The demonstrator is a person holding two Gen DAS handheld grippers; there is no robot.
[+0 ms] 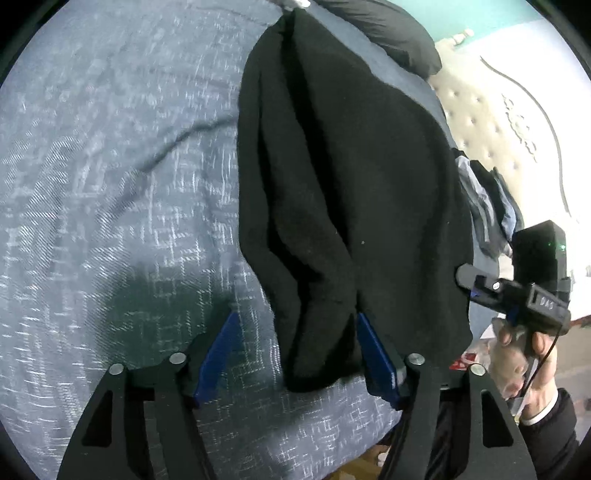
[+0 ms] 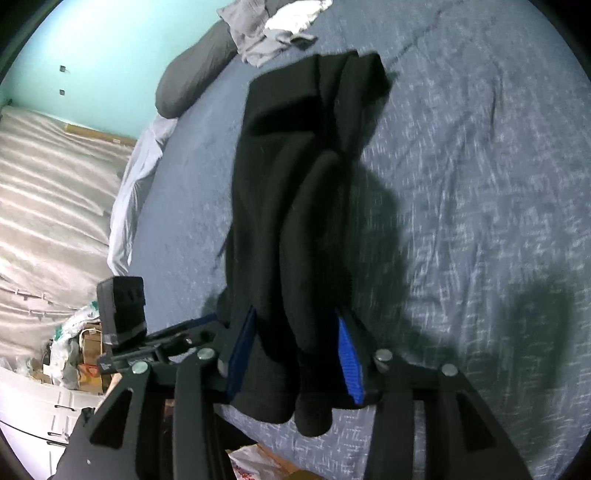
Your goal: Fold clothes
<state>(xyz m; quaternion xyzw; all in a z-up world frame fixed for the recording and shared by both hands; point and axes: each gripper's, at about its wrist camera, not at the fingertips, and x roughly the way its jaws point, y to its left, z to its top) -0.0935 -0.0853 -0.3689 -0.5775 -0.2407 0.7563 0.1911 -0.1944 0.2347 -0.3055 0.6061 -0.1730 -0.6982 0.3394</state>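
Black garment (image 2: 295,221) lies between open right tongs (image 2: 295,354), perhaps touching.

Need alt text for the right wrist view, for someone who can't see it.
A bunched black garment lies lengthwise on a blue-grey bedspread, its near end between the right gripper's blue-padded fingers. Grey and white clothes and a dark pillow sit beyond.

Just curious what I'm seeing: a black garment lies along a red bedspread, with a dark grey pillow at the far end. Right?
Not quite: the bedspread is blue-grey, not red, as the right wrist view shows. The black garment does lie along it, with the dark grey pillow at the far end.
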